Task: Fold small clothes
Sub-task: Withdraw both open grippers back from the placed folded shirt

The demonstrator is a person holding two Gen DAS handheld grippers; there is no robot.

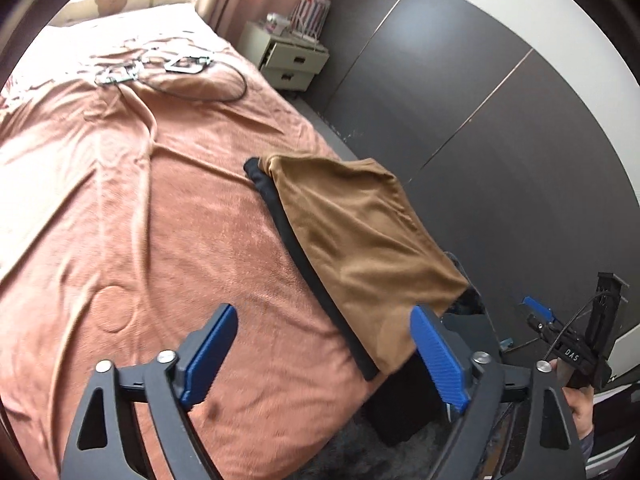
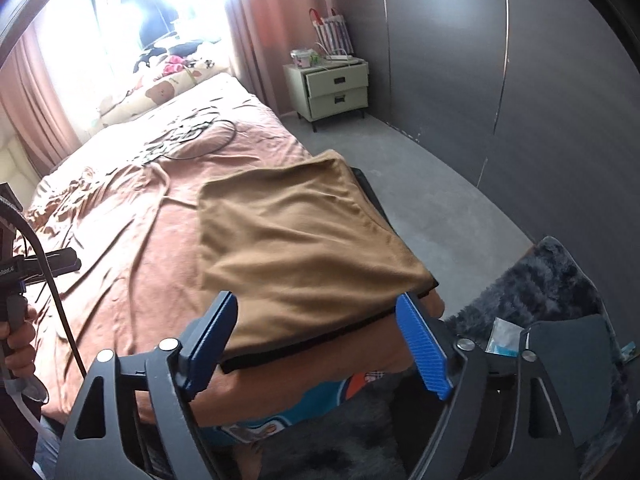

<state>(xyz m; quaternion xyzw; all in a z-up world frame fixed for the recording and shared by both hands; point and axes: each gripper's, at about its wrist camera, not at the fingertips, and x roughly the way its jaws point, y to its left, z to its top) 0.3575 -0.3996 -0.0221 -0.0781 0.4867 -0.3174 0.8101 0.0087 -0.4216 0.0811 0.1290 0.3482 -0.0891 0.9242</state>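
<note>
Garment [image 2: 304, 240] lies beyond open right tongs [image 2: 320, 340].

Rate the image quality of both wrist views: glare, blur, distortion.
Right wrist view: the window is blown out to white glare, washing out the pillows beneath it; the brown garment stays evenly lit and fairly sharp. Left wrist view: no glare, slight softness over the bedspread. Both: strong fisheye bending of the wardrobe seams, dark corner vignette.
</note>
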